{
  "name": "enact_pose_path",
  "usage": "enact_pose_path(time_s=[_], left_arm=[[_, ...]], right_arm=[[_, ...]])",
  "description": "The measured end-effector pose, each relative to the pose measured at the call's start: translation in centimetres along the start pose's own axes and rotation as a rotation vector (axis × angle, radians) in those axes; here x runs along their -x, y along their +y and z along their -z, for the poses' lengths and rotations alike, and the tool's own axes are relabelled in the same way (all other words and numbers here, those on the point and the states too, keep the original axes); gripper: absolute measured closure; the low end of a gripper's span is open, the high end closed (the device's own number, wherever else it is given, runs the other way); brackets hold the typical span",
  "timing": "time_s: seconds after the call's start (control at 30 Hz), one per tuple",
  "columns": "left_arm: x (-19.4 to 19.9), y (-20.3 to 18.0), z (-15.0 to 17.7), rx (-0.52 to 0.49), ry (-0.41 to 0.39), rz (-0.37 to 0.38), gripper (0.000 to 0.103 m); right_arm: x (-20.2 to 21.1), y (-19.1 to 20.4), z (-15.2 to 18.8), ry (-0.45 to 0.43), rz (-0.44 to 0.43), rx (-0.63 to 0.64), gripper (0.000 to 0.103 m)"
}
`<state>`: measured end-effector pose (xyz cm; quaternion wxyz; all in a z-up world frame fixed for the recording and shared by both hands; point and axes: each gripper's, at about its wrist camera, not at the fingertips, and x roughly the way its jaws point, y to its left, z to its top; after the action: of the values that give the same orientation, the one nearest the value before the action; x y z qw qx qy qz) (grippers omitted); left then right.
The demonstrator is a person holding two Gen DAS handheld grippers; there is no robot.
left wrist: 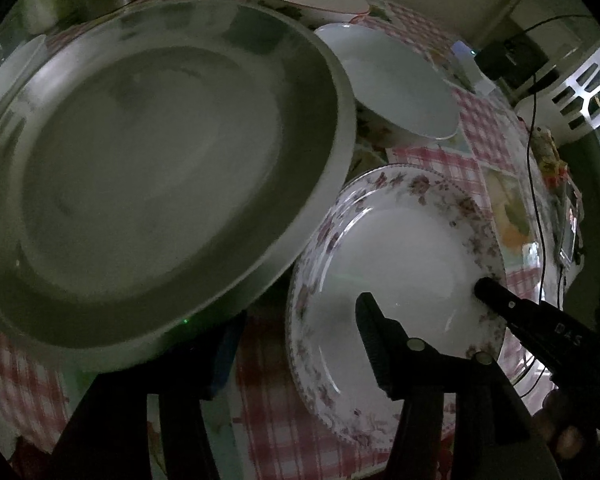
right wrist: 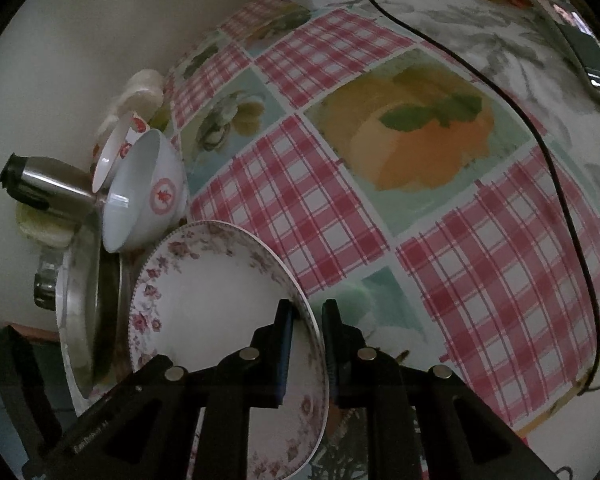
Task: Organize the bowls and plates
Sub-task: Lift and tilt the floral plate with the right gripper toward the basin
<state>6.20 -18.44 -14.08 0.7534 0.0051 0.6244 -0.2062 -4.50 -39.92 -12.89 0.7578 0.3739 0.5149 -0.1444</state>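
Jaws first: in the left wrist view the left gripper (left wrist: 228, 360) is standing apart, its dark fingers sitting low in the frame under the near edge of the big metal plate (left wrist: 160, 184), and I'm not seeing them pinching anything. That metal plate is lying tilted over the checked tablecloth (left wrist: 484, 112), its edge overlapping the floral plate (left wrist: 396, 256) just beside it, with two white bowls (left wrist: 388, 80) sitting further back. The right gripper (left wrist: 420, 304) is showing here too, reaching in over the floral plate's face. Switching to the right wrist view, the right gripper (right wrist: 306, 320) is clamping together on the floral plate (right wrist: 204, 288), one pad on the face, the other behind the rim, so the plate is being held up on edge over the worktop (right wrist: 340, 184), near the metal plate (right wrist: 80, 320) and a red-stamped bowl (right wrist: 140, 184). Handling guess: that floral plate is looking like glazed china, so stiff, slick, fairly heavy for a rim pinch and chippable; gripping deep past the rim, as it's doing, is looking like the safest spot. It's round, so no real long axis; its face is pointing left toward the metal plate, with the rim running away from the camera.
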Motion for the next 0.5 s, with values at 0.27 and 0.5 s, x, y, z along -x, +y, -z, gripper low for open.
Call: enact_pose_path(time_s=[0.27,0.5], left_arm=[[0.9,0.2,1.0,-0.012,0.02,0.063,0.069],[1.0,0.3,1.2,0.004,0.026,0.061,0.069]], right_arm=[[0.3,0.8,0.1,-0.012,0.014,0.043,0.086],[1.6,1.0,0.2,-0.042,-0.029,0.054,0.086]])
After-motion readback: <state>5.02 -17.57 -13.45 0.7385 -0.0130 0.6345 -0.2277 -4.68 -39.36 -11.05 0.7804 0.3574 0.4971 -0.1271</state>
